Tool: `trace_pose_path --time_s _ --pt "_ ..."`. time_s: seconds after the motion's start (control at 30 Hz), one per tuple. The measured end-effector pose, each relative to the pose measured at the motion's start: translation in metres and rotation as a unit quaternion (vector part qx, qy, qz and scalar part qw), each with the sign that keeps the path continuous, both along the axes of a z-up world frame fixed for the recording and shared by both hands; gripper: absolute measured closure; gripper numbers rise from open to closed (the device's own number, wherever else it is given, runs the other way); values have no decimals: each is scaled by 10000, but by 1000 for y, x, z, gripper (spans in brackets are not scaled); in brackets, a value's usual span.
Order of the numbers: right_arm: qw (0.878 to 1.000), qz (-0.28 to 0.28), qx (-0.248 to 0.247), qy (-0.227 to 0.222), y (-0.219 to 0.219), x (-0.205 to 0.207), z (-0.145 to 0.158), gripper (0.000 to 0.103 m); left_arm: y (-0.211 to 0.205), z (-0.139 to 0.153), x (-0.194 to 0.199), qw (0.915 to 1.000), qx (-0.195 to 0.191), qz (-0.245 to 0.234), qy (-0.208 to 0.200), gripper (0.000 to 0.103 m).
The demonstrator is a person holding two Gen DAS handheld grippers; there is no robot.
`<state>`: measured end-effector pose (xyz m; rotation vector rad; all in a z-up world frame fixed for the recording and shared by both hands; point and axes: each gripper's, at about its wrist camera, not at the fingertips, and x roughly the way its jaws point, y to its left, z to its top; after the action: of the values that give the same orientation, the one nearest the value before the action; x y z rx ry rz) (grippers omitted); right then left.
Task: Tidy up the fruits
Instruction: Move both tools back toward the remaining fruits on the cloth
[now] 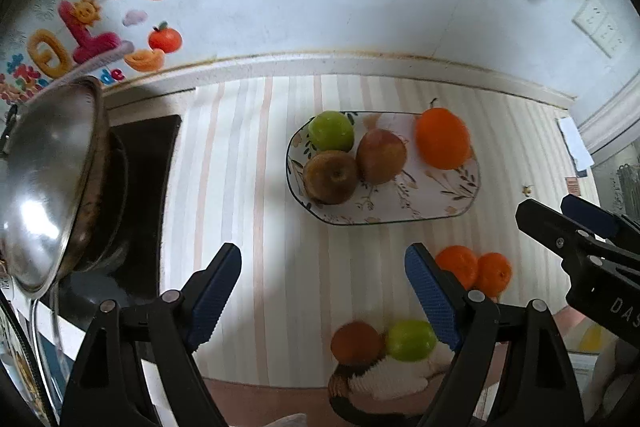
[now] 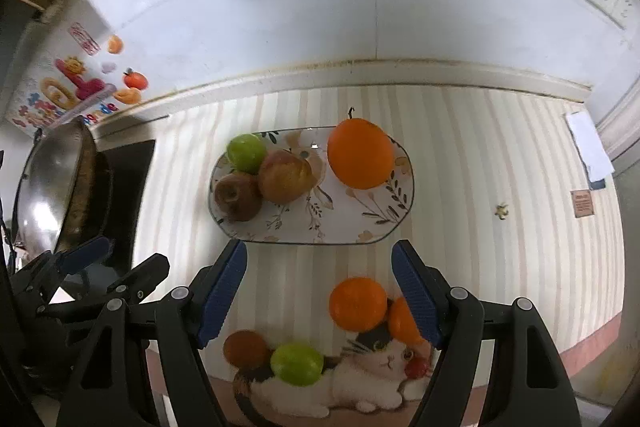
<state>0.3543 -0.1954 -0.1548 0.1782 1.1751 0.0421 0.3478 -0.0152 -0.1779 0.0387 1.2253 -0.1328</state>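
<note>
Fruits still loose, two small oranges (image 2: 357, 303) and a green fruit (image 2: 297, 363), lie near the mat's (image 2: 500, 155) front edge, directly under the right gripper (image 2: 319, 297), whose spread, empty jaws are nearer than the left gripper (image 1: 322, 301), also wide.

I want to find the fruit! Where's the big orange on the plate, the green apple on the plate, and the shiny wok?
big orange (image 2: 360, 154), right wrist view, middle of its peel.
green apple (image 2: 246, 152), right wrist view, its top side.
wok (image 1: 44, 187), left wrist view, its shiny metal outside.
</note>
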Motion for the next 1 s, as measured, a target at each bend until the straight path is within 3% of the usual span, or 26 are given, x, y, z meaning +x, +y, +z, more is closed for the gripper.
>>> trace_pose_path --time_s 0.1,0.17,0.2,0.33,0.6,0.7,0.8,1.0 --pt "9999 -31 -24 -151 -3 -23 21 23 1 20 -17 9999 -36 25 -158 19" --pt "9997 -49 -47 -248 -3 -34 33 7 2 30 -26 9997 -65 36 -247 19" --pt "9995 -75 -53 -318 -5 -41 39 5 2 35 -30 9995 -76 38 -292 19" --pt "9980 -103 -213 -584 -6 -67 65 5 3 53 -47 9990 -123 77 -427 19" --pt "9968 -196 28 -776 -17 -93 86 5 -4 69 -70 9982 -263 80 -542 19" --pt "9977 -252 178 -599 -26 -95 76 5 -4 55 -67 9988 -203 155 -409 19" --pt "9986 -308 306 -298 -36 -89 51 5 -4 26 -61 9996 -93 267 -24 19" --pt "9973 -376 586 218 -51 -71 -17 5 -13 -66 -52 9943 62 163 1055 19"
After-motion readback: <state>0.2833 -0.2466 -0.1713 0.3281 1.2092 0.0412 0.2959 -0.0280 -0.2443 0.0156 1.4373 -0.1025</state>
